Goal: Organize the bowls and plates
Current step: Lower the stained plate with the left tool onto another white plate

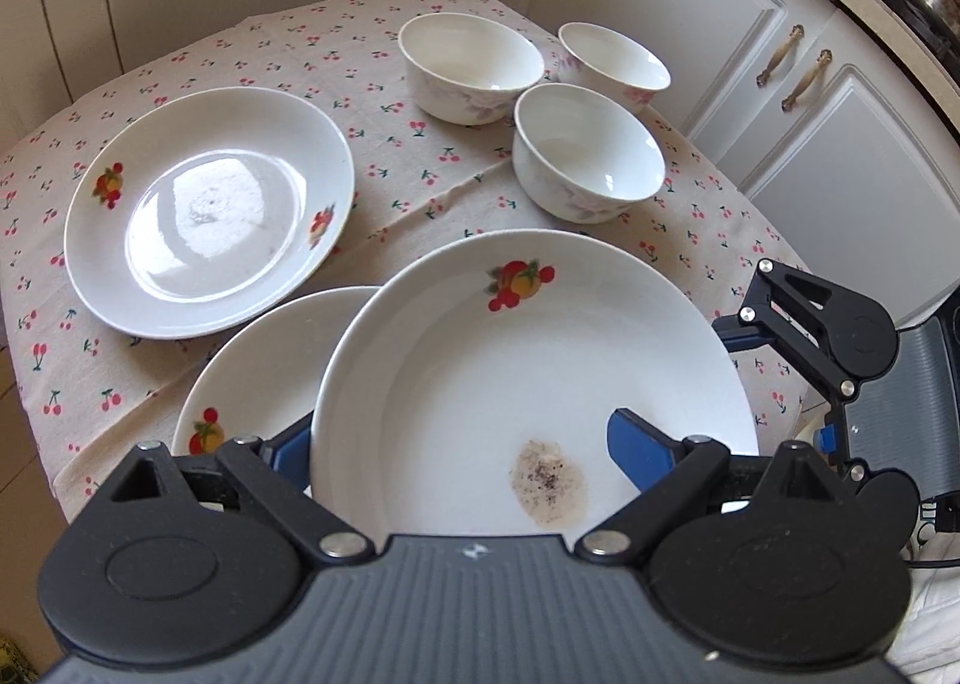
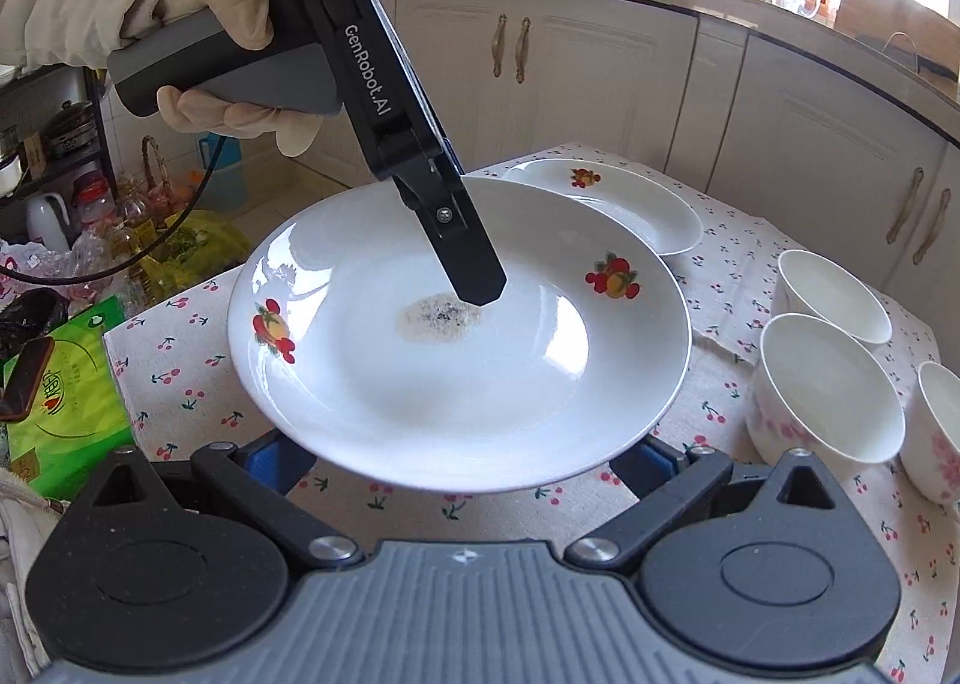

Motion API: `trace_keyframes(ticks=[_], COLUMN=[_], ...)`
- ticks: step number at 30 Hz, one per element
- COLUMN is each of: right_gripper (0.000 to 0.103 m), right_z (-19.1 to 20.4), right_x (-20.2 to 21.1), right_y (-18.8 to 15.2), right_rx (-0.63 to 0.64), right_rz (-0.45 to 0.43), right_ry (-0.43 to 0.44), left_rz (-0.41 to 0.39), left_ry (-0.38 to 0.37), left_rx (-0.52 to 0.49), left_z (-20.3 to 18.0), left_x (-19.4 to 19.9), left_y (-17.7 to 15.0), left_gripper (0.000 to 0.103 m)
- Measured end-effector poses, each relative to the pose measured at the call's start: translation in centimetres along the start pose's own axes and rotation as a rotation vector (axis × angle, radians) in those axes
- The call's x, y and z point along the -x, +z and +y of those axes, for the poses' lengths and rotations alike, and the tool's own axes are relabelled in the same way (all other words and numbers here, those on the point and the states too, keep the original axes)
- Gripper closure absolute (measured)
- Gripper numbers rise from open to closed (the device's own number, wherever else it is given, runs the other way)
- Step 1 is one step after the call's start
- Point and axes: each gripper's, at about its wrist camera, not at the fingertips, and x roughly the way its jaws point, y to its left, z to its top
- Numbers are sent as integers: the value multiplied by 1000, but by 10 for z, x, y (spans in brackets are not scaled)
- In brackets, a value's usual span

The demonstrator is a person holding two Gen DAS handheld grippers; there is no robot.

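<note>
My left gripper (image 1: pixel 474 450) is shut on the rim of a white fruit-print plate (image 1: pixel 528 378) with a brown stain, holding it tilted above the table; one blue finger (image 1: pixel 639 447) lies inside it. The same plate (image 2: pixel 456 348) fills the right wrist view, with the left gripper's finger (image 2: pixel 474 258) over the stain. A second plate (image 1: pixel 258 378) lies under it, a third (image 1: pixel 210 210) at the left. Three white bowls (image 1: pixel 471 66) (image 1: pixel 612 63) (image 1: pixel 588 153) stand at the back. My right gripper (image 2: pixel 456 465) is open just below the held plate's near rim.
The table has a cherry-print cloth (image 1: pixel 384 156). White cabinets (image 1: pixel 810 114) stand close on the right. In the right wrist view a green packet (image 2: pixel 60 402) and bags (image 2: pixel 150 246) lie off the table's left edge.
</note>
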Motion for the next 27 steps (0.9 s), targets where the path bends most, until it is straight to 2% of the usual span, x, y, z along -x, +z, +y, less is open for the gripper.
trace_keyframes(ticks=[10,27], right_gripper=[0,0], right_z=[5,11], right_x=[-26,-38], right_y=[19,30], right_rx=[8,-11], right_rz=[45,100], right_ry=[28,8], left_rz=[-18,2], left_ry=[-11,-19], left_rx=[51,54], left_z=[32,48], left_x=[-3,-20], left_y=[-12,-11], left_gripper=[8,8])
